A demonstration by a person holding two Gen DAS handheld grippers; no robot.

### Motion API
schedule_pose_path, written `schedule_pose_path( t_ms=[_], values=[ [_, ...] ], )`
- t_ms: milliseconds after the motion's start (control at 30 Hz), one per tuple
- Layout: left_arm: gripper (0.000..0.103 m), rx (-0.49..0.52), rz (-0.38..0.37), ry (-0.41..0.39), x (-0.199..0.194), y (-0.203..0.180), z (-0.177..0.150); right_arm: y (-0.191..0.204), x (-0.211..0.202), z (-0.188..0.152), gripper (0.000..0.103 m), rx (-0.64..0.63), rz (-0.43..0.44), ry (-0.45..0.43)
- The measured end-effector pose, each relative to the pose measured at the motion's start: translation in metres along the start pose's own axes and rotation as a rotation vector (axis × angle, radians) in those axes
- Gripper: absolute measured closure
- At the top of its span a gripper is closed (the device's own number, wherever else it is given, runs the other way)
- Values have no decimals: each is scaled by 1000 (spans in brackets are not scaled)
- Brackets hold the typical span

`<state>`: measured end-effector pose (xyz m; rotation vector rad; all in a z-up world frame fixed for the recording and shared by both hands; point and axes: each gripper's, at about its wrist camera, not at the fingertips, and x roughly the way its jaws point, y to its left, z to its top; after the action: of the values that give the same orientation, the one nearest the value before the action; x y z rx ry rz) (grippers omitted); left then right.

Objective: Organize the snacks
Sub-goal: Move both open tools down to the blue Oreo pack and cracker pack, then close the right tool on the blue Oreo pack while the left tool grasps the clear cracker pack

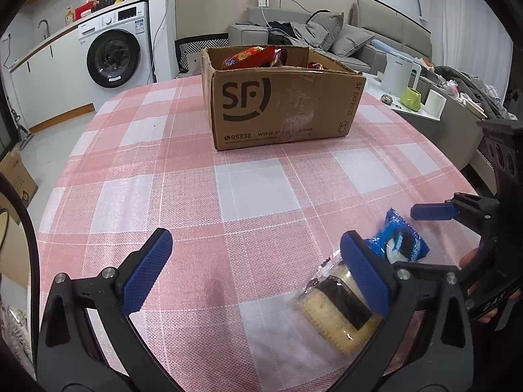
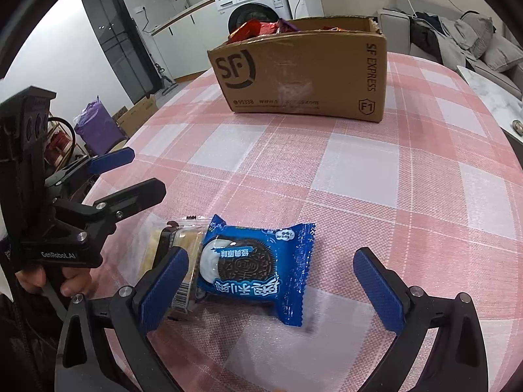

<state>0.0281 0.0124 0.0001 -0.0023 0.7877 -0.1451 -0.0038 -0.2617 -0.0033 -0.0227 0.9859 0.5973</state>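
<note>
- Cardboard is what your one container is made of: the open SF Express box (image 1: 281, 104) sits on the far part of the pink-and-white checked tablecloth (image 1: 183, 196), well apart from both grippers.
- Inside the box you can see red snack bags (image 1: 250, 57) heaped at the back left, rising above the rim, plus another red wrapper (image 1: 315, 65) peeking over the right side; the rest of its contents are hidden by the front wall.
- Your left gripper (image 1: 258, 274) is spread wide and holds nothing; its right finger (image 1: 366, 277) stands over the edge of the clear-wrapped cracker pack (image 1: 333, 310).
- Your right gripper (image 2: 271, 287) is also wide open, with the blue cookie packet (image 2: 255, 268) lying flat on the cloth between its fingers, gripped by neither.
- Both loose snacks lie outside the box, at the near edge of the table; the blue packet overlaps one end of the cracker pack.
</note>
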Motion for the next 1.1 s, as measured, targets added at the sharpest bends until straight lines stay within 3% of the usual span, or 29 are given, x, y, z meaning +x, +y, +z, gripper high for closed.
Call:
schedule_pose_path(
  t_ms=[233, 567, 633, 867, 933, 1100],
  values=[
    [1, 22, -10, 25, 5, -5, -5, 2, 9, -1, 1, -43, -65, 25],
    [1, 78, -62, 72, 11, -20, -11, -15, 6, 1, 2, 4, -107, 13],
    [1, 91, -71, 77, 12, -24, -14, -16, 5, 1, 6, 2, -101, 9],
    [1, 111, -90, 98, 17, -30, -19, -11, 0, -2, 37, -28, -61, -7],
    [1, 107, -90, 101, 18, -29, -20, -10, -2, -2, 51, -34, -43, -21],
    [1, 104, -101, 106, 18, -28, -20, -8, -6, -3, 54, -40, -42, -39]
  ],
)
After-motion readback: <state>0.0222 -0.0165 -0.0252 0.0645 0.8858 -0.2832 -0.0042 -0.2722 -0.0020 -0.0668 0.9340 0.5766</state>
